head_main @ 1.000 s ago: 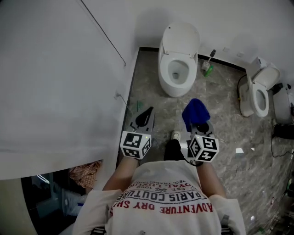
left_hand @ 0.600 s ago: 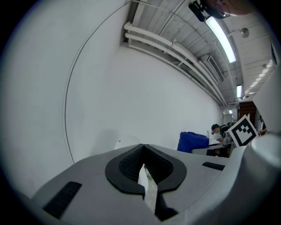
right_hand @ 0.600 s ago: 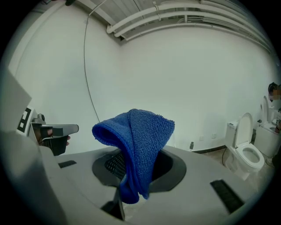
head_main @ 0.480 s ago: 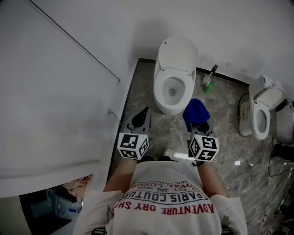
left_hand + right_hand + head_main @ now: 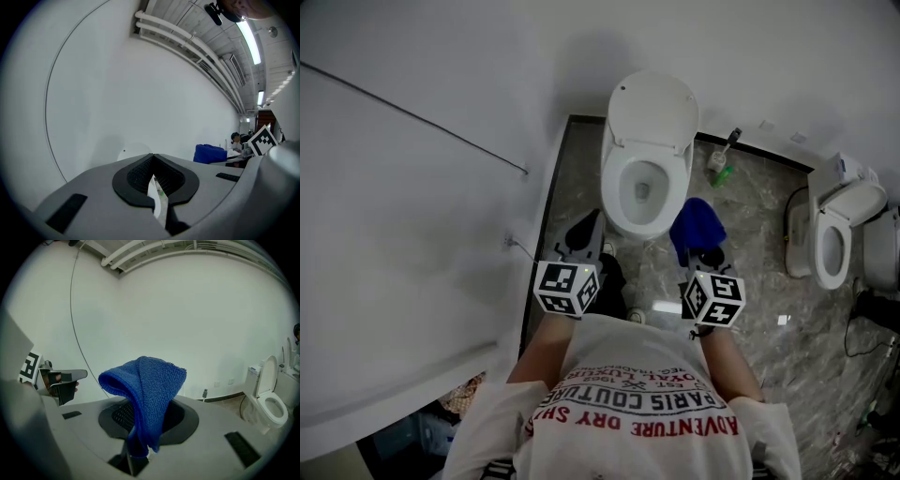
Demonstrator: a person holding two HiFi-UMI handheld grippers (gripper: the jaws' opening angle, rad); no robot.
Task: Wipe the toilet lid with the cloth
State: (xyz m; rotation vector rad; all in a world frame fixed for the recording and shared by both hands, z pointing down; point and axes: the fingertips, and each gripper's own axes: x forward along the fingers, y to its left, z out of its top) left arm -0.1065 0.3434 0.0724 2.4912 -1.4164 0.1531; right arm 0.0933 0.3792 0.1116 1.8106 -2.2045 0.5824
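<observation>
The white toilet (image 5: 643,192) stands against the far wall, with its lid (image 5: 654,105) raised upright and the bowl open. A blue cloth (image 5: 697,228) hangs folded from my right gripper (image 5: 704,251), which is shut on it just right of the bowl's front rim. In the right gripper view the cloth (image 5: 151,383) drapes over the jaws and hides the fingertips. My left gripper (image 5: 584,236) is shut and holds nothing, at the bowl's front left. The left gripper (image 5: 153,158) points at the white wall, and the lid (image 5: 133,149) shows faintly beyond it.
A white partition wall (image 5: 412,206) runs close along the left. A toilet brush in a green holder (image 5: 721,161) stands right of the toilet. A second toilet (image 5: 832,234) sits at the far right, with a cable (image 5: 862,309) on the marbled floor.
The person has stepped forward. The toilet now lies closer and more centred, and both grippers have come up beside the bowl's front. The cloth stays held.
</observation>
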